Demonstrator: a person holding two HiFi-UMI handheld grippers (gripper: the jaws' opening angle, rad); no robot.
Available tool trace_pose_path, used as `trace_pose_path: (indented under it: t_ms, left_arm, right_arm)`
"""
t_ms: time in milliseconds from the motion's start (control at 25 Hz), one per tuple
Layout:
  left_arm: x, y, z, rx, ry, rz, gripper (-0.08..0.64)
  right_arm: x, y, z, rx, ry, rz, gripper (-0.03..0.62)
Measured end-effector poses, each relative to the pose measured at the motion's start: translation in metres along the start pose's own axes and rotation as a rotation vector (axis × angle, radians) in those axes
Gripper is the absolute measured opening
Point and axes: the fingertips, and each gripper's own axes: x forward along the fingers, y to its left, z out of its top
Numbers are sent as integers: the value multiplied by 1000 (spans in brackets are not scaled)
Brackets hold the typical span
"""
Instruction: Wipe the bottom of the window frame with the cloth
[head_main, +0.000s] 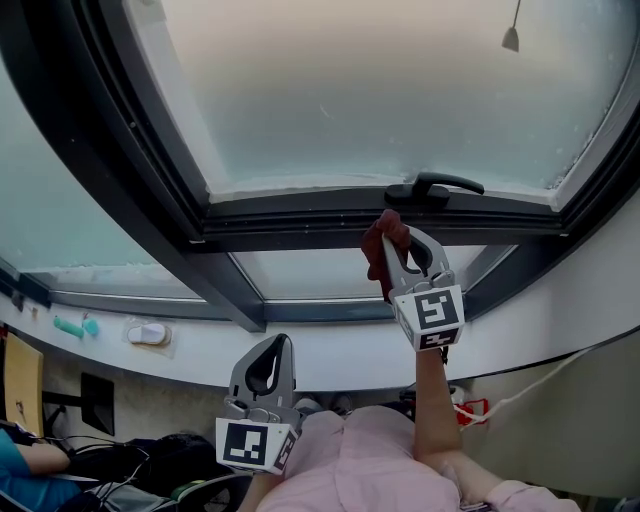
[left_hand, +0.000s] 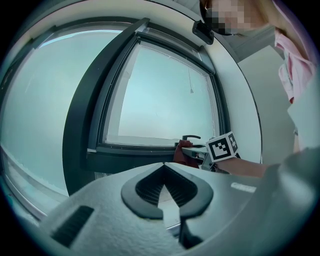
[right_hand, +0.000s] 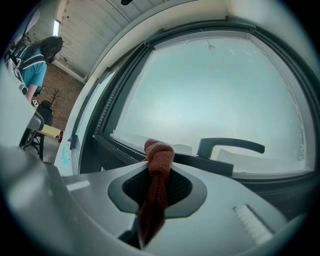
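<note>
— What's on the left?
— The grey left gripper (head_main: 281, 348) with its marker cube, held low and near. Its jaws are closed together on nothing.
— And further right?
— The right gripper (head_main: 398, 243) is clamped on a rust-red knotted cloth (head_main: 382, 238), up at the dark grey bottom rail of the window frame (head_main: 290, 216), just left of the black lever handle (head_main: 442, 185). Whether cloth touches rail, I can't tell.

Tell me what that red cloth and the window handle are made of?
The cloth looks like soft matte fabric: it bunches and folds. The handle seems dark metal or plastic, smooth with a slight sheen; I can't tell which.
</note>
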Motion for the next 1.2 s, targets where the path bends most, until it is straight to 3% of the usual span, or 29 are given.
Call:
trace_pose_path:
  t_ms: [1200]
  left_arm:
    - [11,-22,-2,12,13,-56,-5]
  right_arm:
    - [-24,-46,-12,22,-1,-103,63]
